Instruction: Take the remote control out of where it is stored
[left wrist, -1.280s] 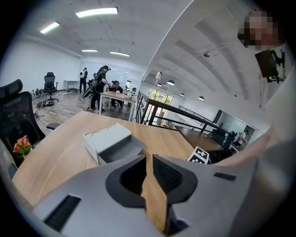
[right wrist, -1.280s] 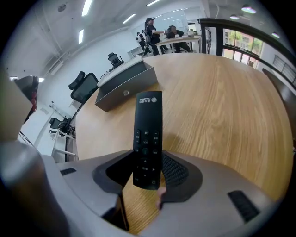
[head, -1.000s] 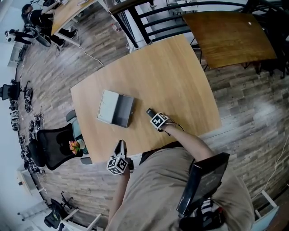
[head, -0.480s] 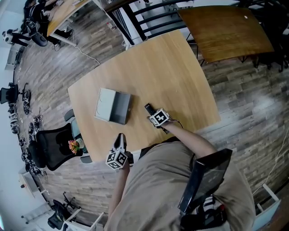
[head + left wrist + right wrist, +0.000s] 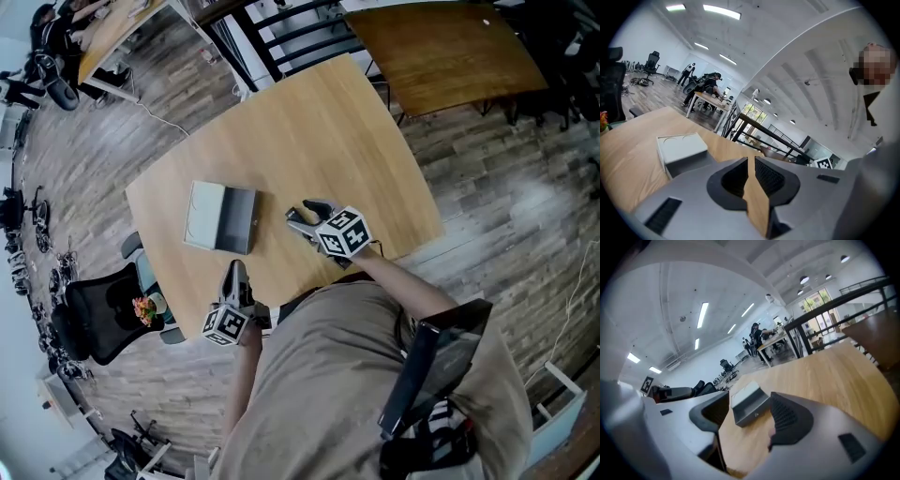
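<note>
A grey box (image 5: 220,217) with a white top lies on the wooden table (image 5: 309,131); its front carries a small knob. No remote control shows in any view. My right gripper (image 5: 302,214) hovers just right of the box, pointing at it, jaws open and empty. In the right gripper view, the box (image 5: 743,405) sits beyond the gap of the right gripper (image 5: 749,396). My left gripper (image 5: 234,270) stays at the table's near edge, below the box, jaws shut on nothing. The left gripper view has the box (image 5: 679,150) to the left of the left gripper (image 5: 749,161).
A darker wooden table (image 5: 441,52) and black railings (image 5: 281,37) stand beyond the far edge. An office chair (image 5: 103,314) sits left of the near corner. Bare tabletop stretches behind and right of the box.
The right gripper's jaws have opened from nearly closed, and it has lifted slightly and turned toward the box. The left gripper has kept its place at the table edge.
</note>
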Motion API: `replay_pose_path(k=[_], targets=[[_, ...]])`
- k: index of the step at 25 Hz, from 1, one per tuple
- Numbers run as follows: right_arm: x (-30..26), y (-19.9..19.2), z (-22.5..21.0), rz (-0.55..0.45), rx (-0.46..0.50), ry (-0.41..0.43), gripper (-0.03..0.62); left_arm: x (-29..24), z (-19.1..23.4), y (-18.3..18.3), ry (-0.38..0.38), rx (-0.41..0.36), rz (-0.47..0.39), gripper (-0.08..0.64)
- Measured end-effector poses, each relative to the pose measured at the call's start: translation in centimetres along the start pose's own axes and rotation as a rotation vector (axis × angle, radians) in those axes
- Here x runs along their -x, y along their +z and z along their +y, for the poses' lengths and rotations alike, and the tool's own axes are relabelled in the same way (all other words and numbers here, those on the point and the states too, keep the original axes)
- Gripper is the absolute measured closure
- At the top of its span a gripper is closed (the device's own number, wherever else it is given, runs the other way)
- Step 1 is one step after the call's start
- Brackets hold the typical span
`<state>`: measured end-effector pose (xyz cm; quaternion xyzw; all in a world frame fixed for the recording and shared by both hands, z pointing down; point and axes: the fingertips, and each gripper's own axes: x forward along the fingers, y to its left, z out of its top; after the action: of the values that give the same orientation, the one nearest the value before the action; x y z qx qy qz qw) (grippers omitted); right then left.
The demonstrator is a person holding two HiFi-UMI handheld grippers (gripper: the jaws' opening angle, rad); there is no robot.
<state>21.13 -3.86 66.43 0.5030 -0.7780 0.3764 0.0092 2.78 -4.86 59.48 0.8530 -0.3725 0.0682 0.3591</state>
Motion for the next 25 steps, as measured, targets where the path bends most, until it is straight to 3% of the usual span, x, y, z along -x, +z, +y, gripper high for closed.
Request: replay_pose_path(k=[3,8,15,21,25], targets=[[3.4,4.8,0.9,-0.138,0.040,-0.052,0.308,0.2,-1.7,2.6,-0.054,-0.005,-0.047,0.531],[8.0,11.3,4.0,-0.325,0.113,-0.104,0.311,1.8,-4.5,7.5,-0.144,-0.086,-0.140,0.531],[10.7,16.8,14.6,-0.531,0.332,-0.141,0.370,7.8,-5.6,13.4,-0.242,-0.184,-0.215,0.531],[7.8,16.3,26.1,-0.551,0.581,-0.100,0.373,14.0,-2.2,16.2,-0.251,-0.337,-0.251,0.531],[4.3,14.1,30.9,-0.521,0.601,-0.090,0.373,16.2,1.8,16.7,-0.237,-0.403,-0.236,0.531]])
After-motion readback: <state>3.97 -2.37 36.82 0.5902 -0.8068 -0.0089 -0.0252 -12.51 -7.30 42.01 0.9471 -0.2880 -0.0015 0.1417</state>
